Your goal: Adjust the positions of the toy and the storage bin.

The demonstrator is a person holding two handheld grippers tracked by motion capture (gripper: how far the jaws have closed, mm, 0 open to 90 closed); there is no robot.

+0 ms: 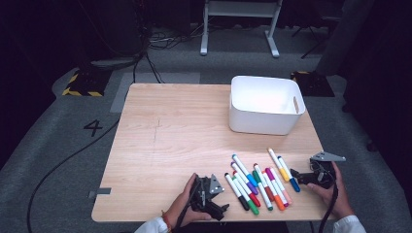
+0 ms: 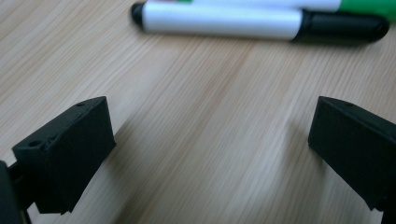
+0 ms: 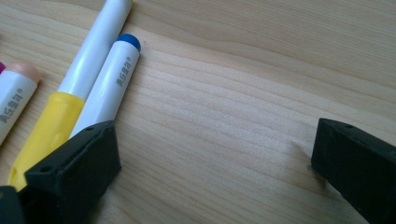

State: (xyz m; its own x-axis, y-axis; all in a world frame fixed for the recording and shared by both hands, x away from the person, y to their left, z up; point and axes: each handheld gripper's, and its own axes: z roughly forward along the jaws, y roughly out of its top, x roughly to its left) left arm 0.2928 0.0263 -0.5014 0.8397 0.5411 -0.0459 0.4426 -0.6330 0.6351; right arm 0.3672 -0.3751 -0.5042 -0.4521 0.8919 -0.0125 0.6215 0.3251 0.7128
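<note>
Markers (image 1: 260, 182), white-barrelled, coloured caps, side by side

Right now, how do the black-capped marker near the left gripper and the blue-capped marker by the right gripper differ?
The black-capped marker lies at the left edge of the marker row, next to the left gripper; the blue-capped marker lies at the right edge, next to the right gripper. The black-capped marker lies well ahead of the open left jaws; the blue-capped marker runs under one right jaw. Both have white barrels and lie flat on the table.
</note>
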